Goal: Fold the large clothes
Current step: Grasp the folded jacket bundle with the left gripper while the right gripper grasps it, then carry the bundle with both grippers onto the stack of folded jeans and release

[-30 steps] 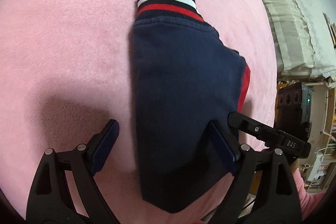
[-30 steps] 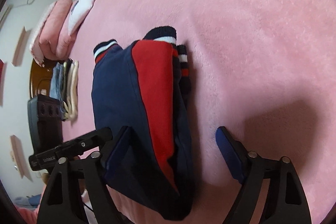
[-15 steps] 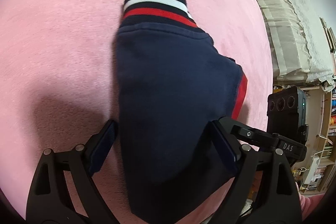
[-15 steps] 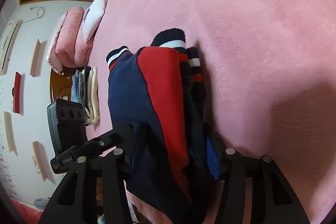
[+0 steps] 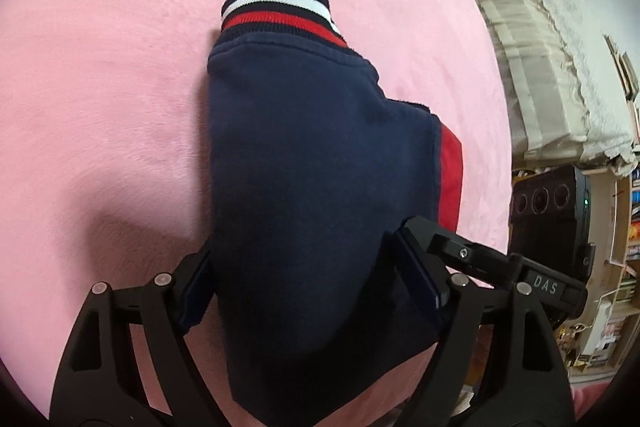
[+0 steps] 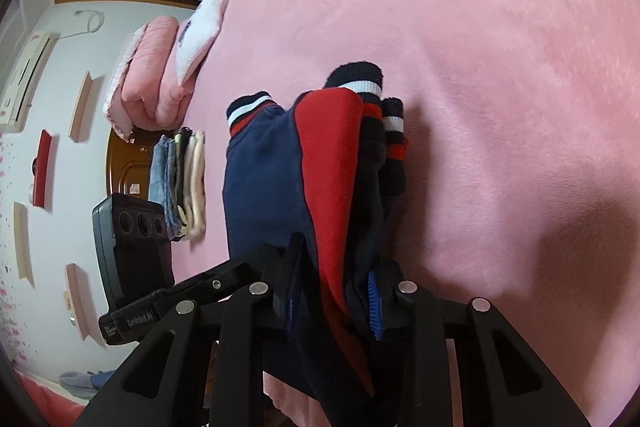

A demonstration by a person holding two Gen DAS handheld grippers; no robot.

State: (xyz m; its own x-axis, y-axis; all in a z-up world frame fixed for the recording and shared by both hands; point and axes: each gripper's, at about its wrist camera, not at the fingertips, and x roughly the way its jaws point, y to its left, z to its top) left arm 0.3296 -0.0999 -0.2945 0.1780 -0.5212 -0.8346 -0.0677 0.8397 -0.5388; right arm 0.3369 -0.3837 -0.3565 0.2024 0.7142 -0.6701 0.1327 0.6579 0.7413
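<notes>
A folded navy garment with a red panel and striped cuffs lies on a pink blanket. My left gripper straddles its near end. Its jaws are closing, and both pads touch the cloth's sides. In the right wrist view the same garment is bunched, red panel on top. My right gripper is closing, its pads pinching the bundled near end, which is raised off the blanket. Each gripper's tip shows in the other's view, beside the garment.
A stack of folded clothes sits at the blanket's far left edge, with a rolled pink quilt and a white pillow beyond. In the left wrist view the bed ends at the right, by pale cloth and shelves.
The right jaws went from wide apart to pinched on the garment's near end, which rose. The left gripper shifted so the garment now fills its gap, and its jaws narrowed slightly.
</notes>
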